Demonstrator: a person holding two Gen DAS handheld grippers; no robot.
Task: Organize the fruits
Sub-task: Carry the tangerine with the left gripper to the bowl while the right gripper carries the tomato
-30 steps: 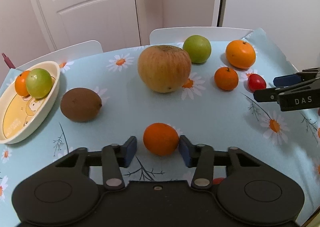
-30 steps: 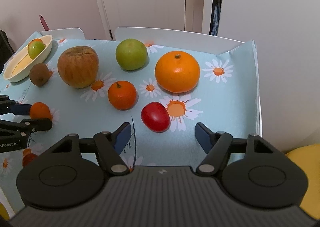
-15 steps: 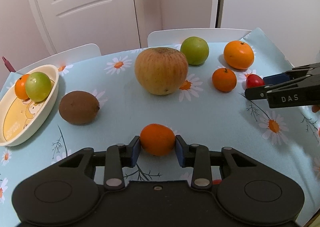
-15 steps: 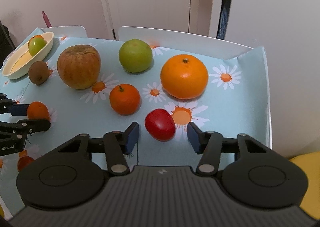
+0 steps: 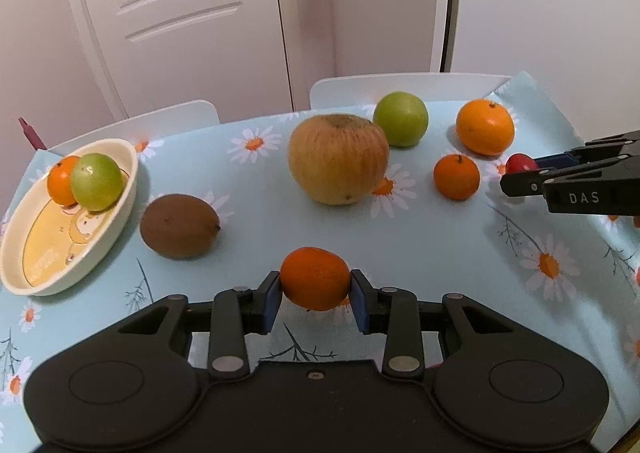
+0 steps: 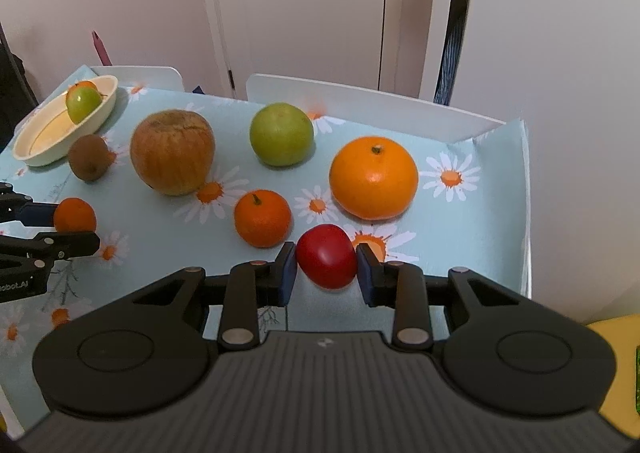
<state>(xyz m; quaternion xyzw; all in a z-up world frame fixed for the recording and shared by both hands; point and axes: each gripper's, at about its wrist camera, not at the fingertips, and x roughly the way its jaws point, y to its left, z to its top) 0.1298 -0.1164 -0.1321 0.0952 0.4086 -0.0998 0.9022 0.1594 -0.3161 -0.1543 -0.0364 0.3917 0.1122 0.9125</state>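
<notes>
My left gripper (image 5: 315, 293) is shut on a small orange (image 5: 315, 278) and holds it just above the table; it also shows in the right wrist view (image 6: 75, 215). My right gripper (image 6: 326, 265) is shut on a red tomato (image 6: 327, 261) near the table's right side. A cream oval dish (image 5: 24, 277) at the far left holds a green fruit (image 5: 96, 182) and an orange (image 5: 60, 185). A kiwi (image 5: 179, 226), a large brownish apple (image 5: 338, 164), a green apple (image 5: 401, 124), a big orange (image 5: 485, 132) and a small mandarin (image 5: 456, 176) lie on the table.
The table has a light blue daisy-print cloth (image 5: 440, 253). Two white chair backs (image 6: 360, 101) stand at its far edge, with a white door (image 6: 296, 5) behind. The table's right edge (image 6: 527, 213) is close to my right gripper.
Both grippers closed: the left on the small orange, the right on the red tomato. Both have lifted a little with their fruit.
</notes>
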